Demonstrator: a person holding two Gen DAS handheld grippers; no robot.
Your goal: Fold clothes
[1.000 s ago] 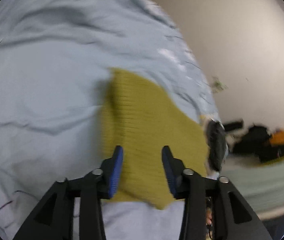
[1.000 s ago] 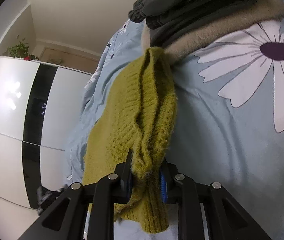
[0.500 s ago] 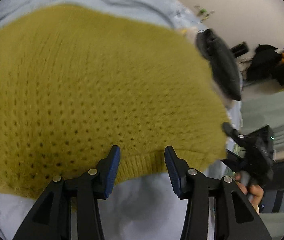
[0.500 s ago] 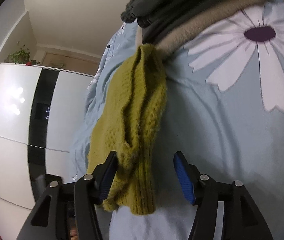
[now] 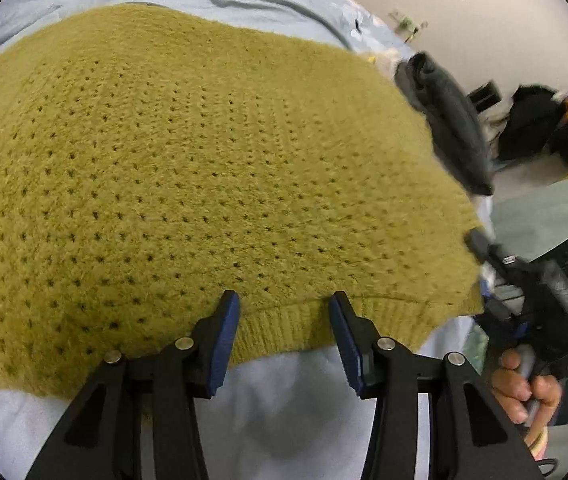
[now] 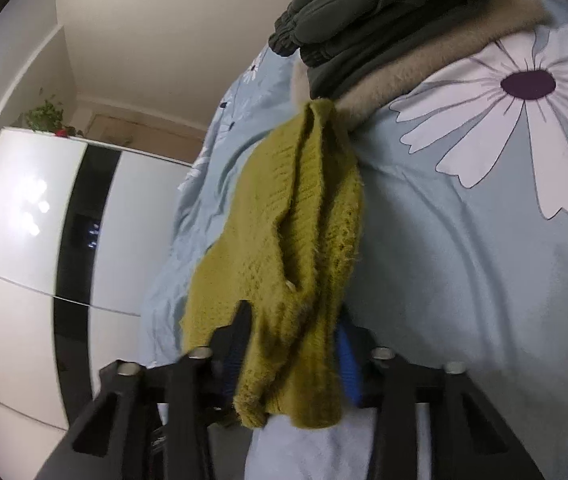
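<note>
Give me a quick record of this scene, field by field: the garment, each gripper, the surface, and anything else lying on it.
garment: yellow-green knit sweater, spread on the bed
left gripper: open, fingers over the ribbed hem
right gripper: around a bunched sweater edge; whether clamped is unclear
surface: light blue floral bedsheet
other items: dark folded clothes on a beige garment

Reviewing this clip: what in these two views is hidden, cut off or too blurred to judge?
- Right wrist view: the right gripper pads are covered by the bunched yellow sweater, so the grip is unclear.
- Left wrist view: the sweater's left side runs past the frame edge.
- Left wrist view: the dark pile on the floor is too small to identify.
</note>
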